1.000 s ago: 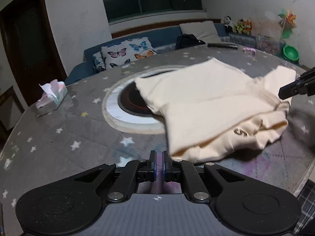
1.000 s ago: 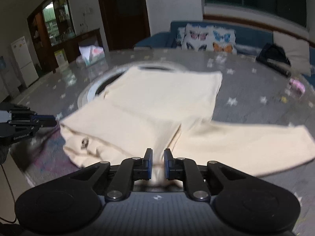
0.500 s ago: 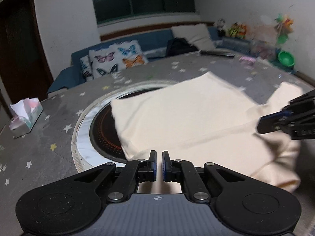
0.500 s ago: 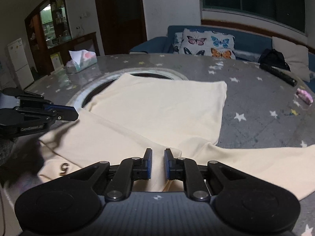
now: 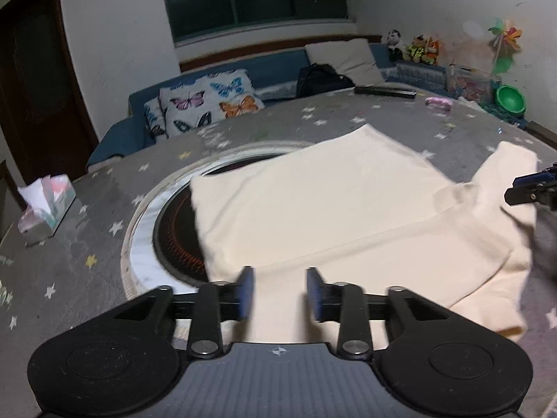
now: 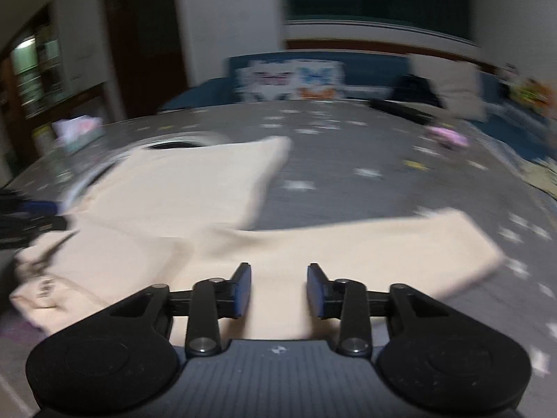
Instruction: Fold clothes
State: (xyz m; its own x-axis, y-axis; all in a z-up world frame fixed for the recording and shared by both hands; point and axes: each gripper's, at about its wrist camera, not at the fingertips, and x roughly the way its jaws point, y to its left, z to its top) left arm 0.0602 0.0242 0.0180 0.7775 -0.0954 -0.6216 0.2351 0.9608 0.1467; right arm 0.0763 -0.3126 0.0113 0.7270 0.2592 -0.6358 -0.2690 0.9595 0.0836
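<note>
Grey star-printed cloth is covering the round table (image 5: 104,244) we are working at, with a blue sofa carrying butterfly-print cushions (image 5: 205,104) beyond it, a tissue box (image 5: 45,209) near the table's left edge, and a round recessed burner with a pale ring (image 5: 167,230) at the centre. Item one: the cream knit garment (image 5: 330,202), which is lying flat on the table, partly over the burner; we are seeing one panel already doubled over the body, its edge showing as a straight seam across the cloth, and the near end lying in thicker, layered folds. Item two: a long cream sleeve (image 6: 383,244), which is lying stretched out sideways across the table, not folded in. Item three: the left gripper (image 5: 278,292), which is hovering just above the near hem with its jaws standing apart, holding nothing. Item four: the right gripper (image 6: 278,289), likewise spread and empty, over the spot where the sleeve meets the body; its view is blurring heavily. We are judging the fold as partway along: one lengthwise fold is lying in place, while the outstretched sleeve and the crosswise folding are appearing to remain.
</note>
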